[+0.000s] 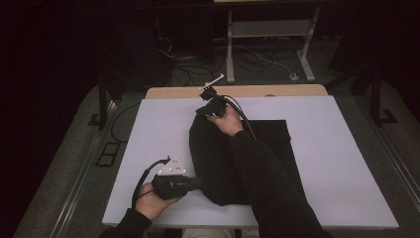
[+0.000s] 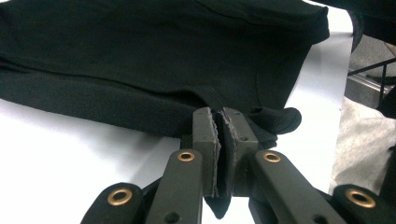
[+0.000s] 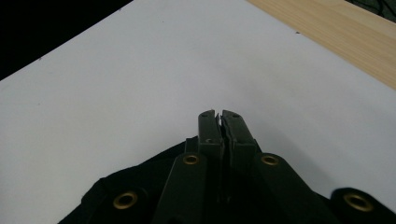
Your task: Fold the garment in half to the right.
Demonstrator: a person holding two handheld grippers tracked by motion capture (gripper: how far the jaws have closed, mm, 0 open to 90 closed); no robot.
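Cloth sits pinched in both of my grippers. Nearest me, my left gripper (image 1: 195, 183) lies low at the front of the bench (image 1: 148, 129), its fingers (image 2: 208, 135) clamped together on the near hem of the black garment (image 1: 218, 163); in the left gripper view a fold of that dark fabric bulges out just past the tips and hangs below them. The garment lies spread over the white sheet that covers the bench, from my left hand (image 1: 151, 201) up the middle toward the far side. Farther off, my right gripper (image 1: 204, 110) holds the garment's far end, fingers (image 3: 209, 133) pressed together with black cloth bunched under and behind them, white sheet ahead, bare wood edge (image 3: 345, 37) beyond. No label, brand or writing can be read on the garment or on either gripper.
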